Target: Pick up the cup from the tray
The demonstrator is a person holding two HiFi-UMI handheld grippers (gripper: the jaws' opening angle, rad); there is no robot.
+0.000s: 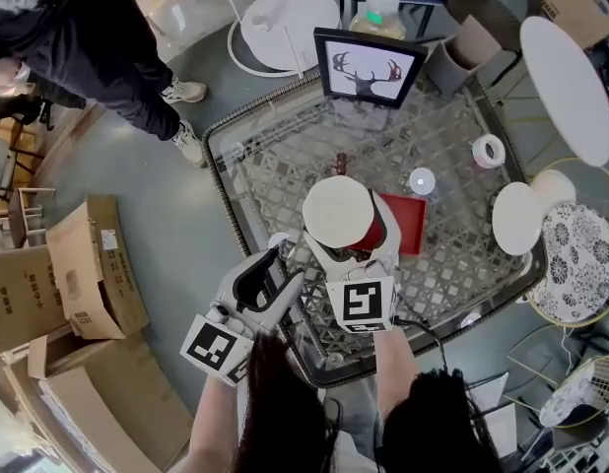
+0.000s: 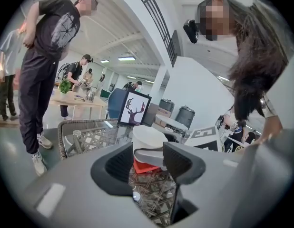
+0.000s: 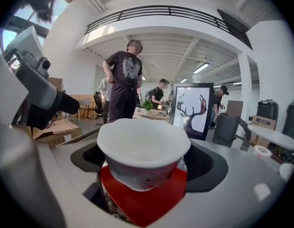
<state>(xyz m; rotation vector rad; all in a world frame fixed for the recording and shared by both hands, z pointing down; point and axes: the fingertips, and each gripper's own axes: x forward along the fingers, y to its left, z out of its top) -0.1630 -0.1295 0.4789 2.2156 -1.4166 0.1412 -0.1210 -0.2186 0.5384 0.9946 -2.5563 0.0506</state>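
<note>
A white cup [image 1: 337, 210] stands on a red tray [image 1: 408, 220] on the glass-topped wicker table [image 1: 226, 195]. My right gripper [image 1: 349, 256] reaches in from the near side, and the cup [image 3: 142, 151] fills the space between its jaws. Both pads lie against the cup's sides while it rests on the tray [image 3: 142, 201]. My left gripper [image 1: 285, 269] hovers just left of the cup at the table's near edge, open with nothing between its jaws [image 2: 148, 167]. Past them its view shows the cup [image 2: 147, 137] and a grey finger of the right gripper.
A framed deer picture [image 1: 369, 67] stands at the table's far edge with a bottle [image 1: 378, 8] behind it. A tape roll [image 1: 488, 151] and a small round lid [image 1: 422, 180] lie to the right. Cardboard boxes [image 1: 88, 264] and a standing person [image 1: 107, 47] are on the left.
</note>
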